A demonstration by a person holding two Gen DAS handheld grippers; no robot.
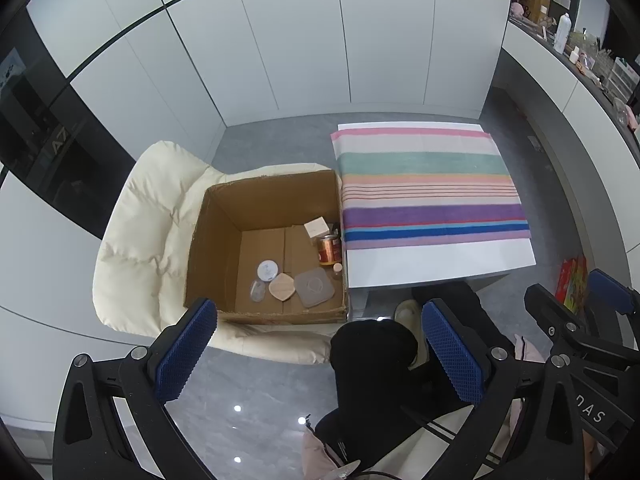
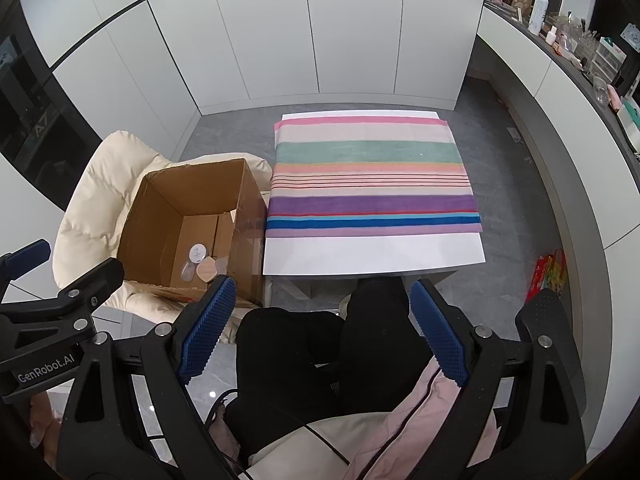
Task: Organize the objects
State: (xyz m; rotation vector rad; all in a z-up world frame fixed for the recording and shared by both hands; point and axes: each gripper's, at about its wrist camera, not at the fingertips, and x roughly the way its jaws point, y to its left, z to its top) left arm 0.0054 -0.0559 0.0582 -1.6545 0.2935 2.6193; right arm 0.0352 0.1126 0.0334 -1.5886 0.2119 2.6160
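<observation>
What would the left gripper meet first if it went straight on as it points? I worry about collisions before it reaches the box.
Probably the person's black-trousered knee, which sits between the open jaws of the left gripper; depth is unclear, so it may pass over.

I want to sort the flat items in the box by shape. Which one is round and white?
The white round disc, farthest left of the flat pieces; the beige piece and grey pad have corners.

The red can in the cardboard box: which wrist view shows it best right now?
The left wrist view. There the red can stands in plain sight against the cardboard box wall nearest the table. In the right wrist view that near wall hides the can; only the pale items on the floor of the box show.
</observation>
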